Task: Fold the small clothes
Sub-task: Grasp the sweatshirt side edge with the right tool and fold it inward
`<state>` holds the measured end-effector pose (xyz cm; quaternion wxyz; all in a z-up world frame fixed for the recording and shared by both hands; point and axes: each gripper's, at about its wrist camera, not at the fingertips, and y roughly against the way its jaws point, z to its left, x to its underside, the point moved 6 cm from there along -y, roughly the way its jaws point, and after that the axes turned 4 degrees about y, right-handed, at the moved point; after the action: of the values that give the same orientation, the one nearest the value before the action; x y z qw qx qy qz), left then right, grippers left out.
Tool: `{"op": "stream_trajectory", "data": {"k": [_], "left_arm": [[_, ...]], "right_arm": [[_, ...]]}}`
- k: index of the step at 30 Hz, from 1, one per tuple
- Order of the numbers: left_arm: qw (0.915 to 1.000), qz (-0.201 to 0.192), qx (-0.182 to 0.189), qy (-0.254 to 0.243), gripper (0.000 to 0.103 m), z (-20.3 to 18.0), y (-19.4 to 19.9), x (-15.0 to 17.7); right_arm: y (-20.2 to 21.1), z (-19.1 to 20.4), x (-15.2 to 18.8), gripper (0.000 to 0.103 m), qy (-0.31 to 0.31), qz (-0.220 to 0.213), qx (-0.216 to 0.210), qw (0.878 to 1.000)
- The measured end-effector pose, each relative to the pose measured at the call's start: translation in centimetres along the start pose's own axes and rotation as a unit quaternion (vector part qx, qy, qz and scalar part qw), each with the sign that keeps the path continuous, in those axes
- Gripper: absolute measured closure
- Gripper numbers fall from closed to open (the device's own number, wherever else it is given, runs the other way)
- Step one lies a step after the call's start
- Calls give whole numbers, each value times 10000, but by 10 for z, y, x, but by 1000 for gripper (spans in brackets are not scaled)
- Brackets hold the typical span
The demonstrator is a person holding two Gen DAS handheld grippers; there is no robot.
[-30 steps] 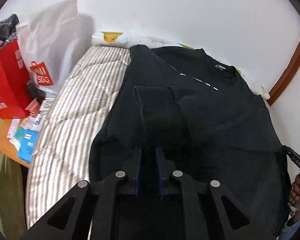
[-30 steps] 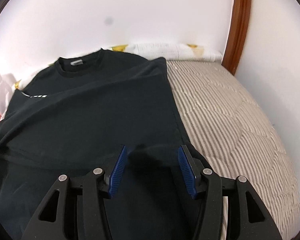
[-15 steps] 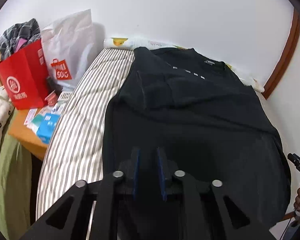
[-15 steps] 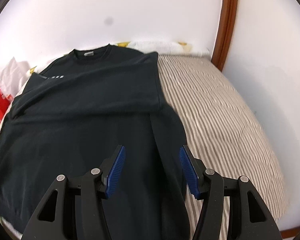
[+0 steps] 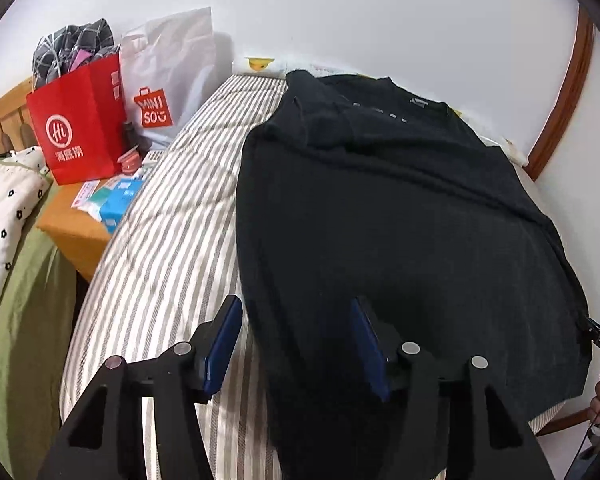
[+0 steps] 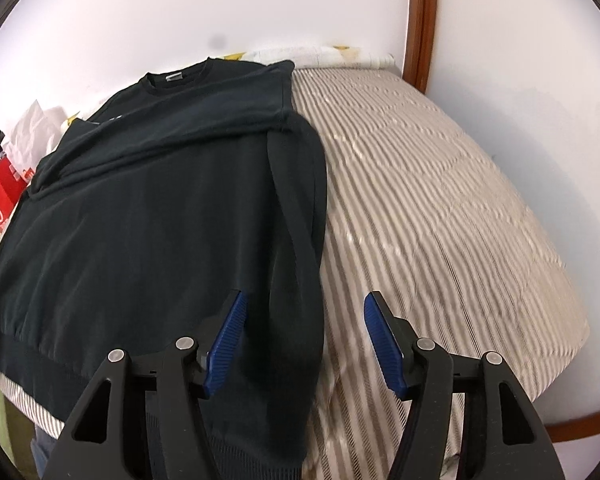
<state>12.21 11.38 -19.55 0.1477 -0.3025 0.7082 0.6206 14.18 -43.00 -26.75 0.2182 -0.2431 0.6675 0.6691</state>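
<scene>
White walls and a dark wooden frame [image 6: 422, 20] are closing in the bed with the grey-and-white striped quilted cover [image 6: 440, 200] on which we are working. We are keeping the black long-sleeved sweatshirt [image 5: 400, 220] spread flat on that cover, its round neckline towards the wall and its ribbed hem towards us, reaching the near edge of the bed. Both sleeves are lying folded inwards over the body; in the right wrist view one sleeve is running down along the garment's right edge.

We are holding the left hand-held gripper [image 5: 296, 340] above the lower left part of the sweatshirt. Its blue-padded jaws have just been opening and are standing apart, with the garment's left edge showing in the gap but no cloth pinched between the pads. We are holding the right hand-held gripper [image 6: 304, 340] above the lower right edge, its jaws also having just been opening a little, standing wide apart, gripping nothing, the folded sleeve lying below the gap.

Beside the bed on the left, a red paper shopping bag [image 5: 76, 128] and a white plastic shopping bag with a red logo [image 5: 168, 80] are standing on an orange wooden nightstand [image 5: 72, 224], with small blue and white packets [image 5: 116, 200] lying in front of them.
</scene>
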Motion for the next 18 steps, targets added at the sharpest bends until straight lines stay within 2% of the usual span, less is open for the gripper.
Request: {"op": "stream_trajectory", "data": {"k": [8,16,18], "left_arm": [[9999,119,36,-43,50,10,-1,28],[9997,9,36,-257,50,8,3,41],[9995,-10,10,-310,50,5,3,41]], "right_arm": [[-2,14,19,42,40,-50,-146,9999],[-10,22,14,42,73,-150,-60,9998],[-12,21,11,45,52,-155,-65,9998]]}}
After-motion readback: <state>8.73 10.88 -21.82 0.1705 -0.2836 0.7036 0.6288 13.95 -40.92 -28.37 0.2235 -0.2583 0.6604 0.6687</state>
